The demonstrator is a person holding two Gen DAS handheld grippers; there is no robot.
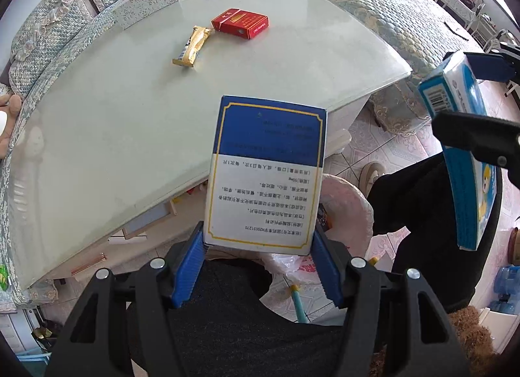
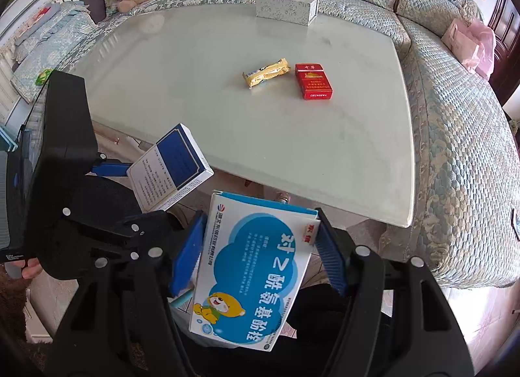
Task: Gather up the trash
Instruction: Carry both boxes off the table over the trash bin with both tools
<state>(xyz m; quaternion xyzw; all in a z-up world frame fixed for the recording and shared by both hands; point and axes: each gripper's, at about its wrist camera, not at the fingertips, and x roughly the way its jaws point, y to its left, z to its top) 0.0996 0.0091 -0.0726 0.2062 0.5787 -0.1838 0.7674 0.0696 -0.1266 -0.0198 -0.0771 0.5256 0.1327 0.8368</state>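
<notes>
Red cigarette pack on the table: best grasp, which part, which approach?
Probably from above. The red cigarette pack lies flat on the table, so close across its two long edges at mid-length. The gold wrapper lies close beside one long edge, leaving little room there.

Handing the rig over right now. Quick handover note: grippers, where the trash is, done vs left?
Left gripper: shut on the dark blue and white medicine box, held off the table's near edge.
Right gripper: shut on the light blue medicine box, also off the table.
Still on the table: yellow snack wrapper and red cigarette pack, side by side.
Done: both boxes lifted.
Left: drop both boxes, then collect wrapper and pack. Tissue box probably stays.
</notes>
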